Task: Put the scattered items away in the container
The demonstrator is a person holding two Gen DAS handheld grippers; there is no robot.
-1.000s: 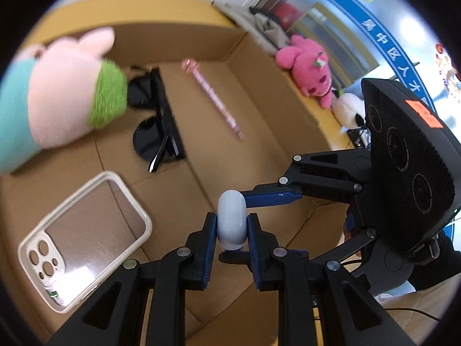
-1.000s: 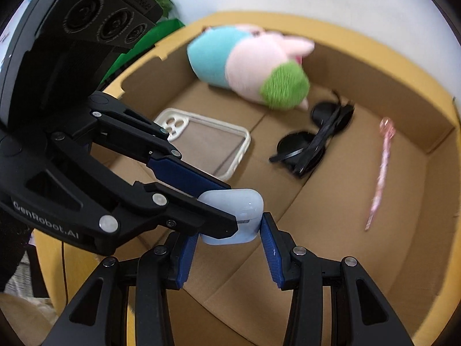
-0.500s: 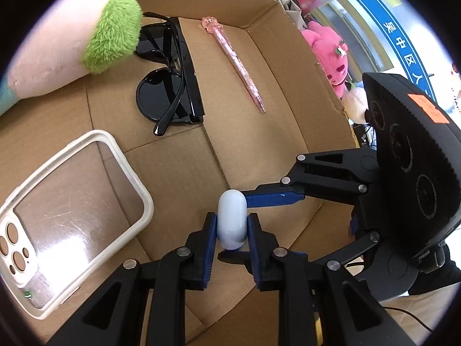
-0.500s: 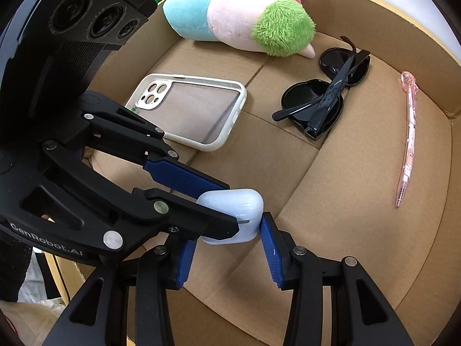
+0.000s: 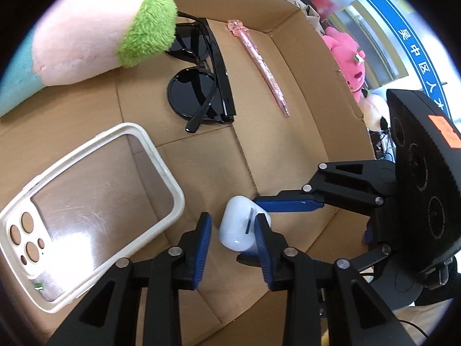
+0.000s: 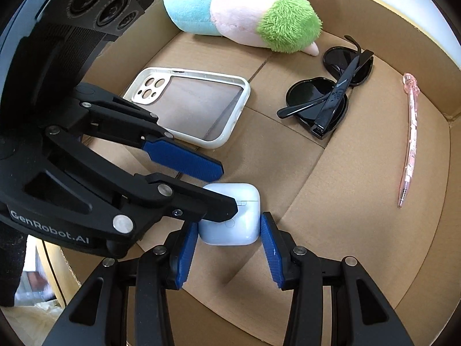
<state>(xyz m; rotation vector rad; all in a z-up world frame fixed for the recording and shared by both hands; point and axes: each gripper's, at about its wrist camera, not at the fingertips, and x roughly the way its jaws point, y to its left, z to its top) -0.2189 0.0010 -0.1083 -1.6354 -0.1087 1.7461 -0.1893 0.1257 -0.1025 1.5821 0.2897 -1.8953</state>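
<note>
A white earbud case (image 5: 239,227) (image 6: 233,222) hangs low over the floor of the cardboard box (image 5: 302,92) (image 6: 417,43). My right gripper (image 6: 229,225) is shut on its wide sides; in the left wrist view the right gripper (image 5: 249,230) reaches in from the right. My left gripper (image 5: 232,220) straddles the case's narrow sides and its jaws are opening. One pad stands clear of the case, which leans tilted against the other. In the right wrist view the left gripper (image 6: 229,189) comes in from the left.
In the box lie a clear phone case (image 5: 95,201) (image 6: 196,106), black sunglasses (image 5: 201,86) (image 6: 328,101), a pink pen (image 5: 262,66) (image 6: 410,138) and a pink, blue and green plush (image 5: 86,37) (image 6: 245,11). A pink plush (image 5: 348,57) sits outside the box.
Both grippers have sunk lower into the box with the case. The left jaws, shut on the case before, have spread apart, and the case has tilted between them.
</note>
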